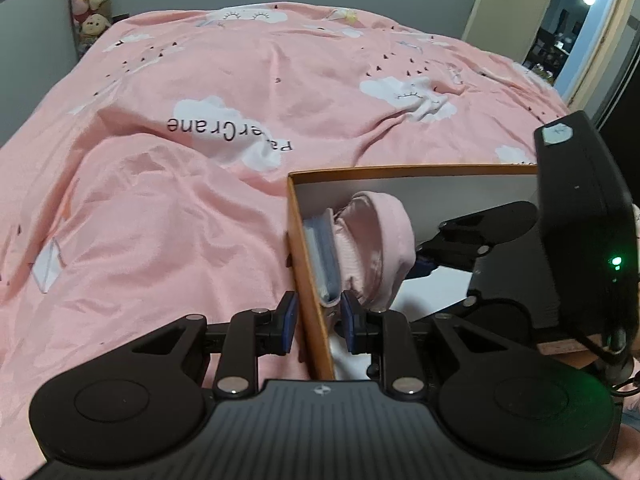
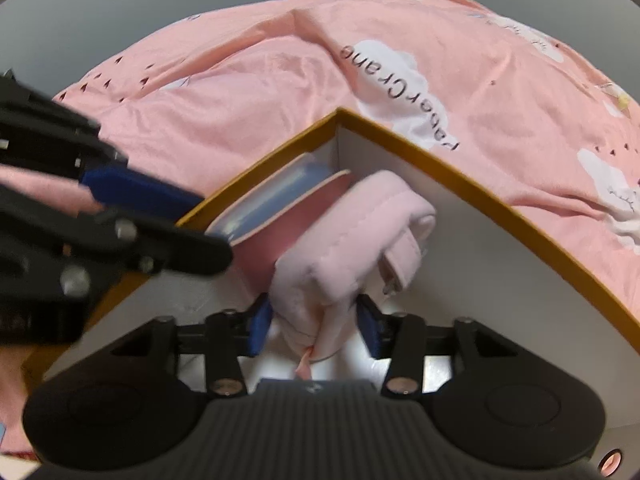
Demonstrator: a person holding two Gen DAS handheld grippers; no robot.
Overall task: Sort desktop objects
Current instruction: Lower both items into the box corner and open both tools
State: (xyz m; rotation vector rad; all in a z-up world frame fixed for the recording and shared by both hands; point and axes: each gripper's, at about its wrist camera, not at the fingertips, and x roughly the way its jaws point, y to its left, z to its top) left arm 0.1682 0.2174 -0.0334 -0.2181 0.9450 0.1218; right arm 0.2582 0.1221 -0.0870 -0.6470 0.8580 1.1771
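An orange-rimmed cardboard box [image 1: 304, 248] with white inside walls sits on the pink bed; it also shows in the right wrist view [image 2: 460, 168]. Inside it a flat blue-and-pink case [image 2: 280, 196] stands on edge against the left wall, also seen in the left wrist view [image 1: 324, 256]. My right gripper [image 2: 316, 328] is shut on a folded pink cloth bundle [image 2: 352, 240], held inside the box next to the case; the bundle shows in the left wrist view [image 1: 380, 240]. My left gripper [image 1: 318, 322] straddles the box's left wall, one finger on each side, with gaps to both pads.
A pink duvet [image 1: 200, 100] with white clouds and the print "PaperCrane" covers the bed around the box. Plush toys [image 1: 90, 0] stand by the far left wall. An open door [image 1: 516, 0] is at the far right.
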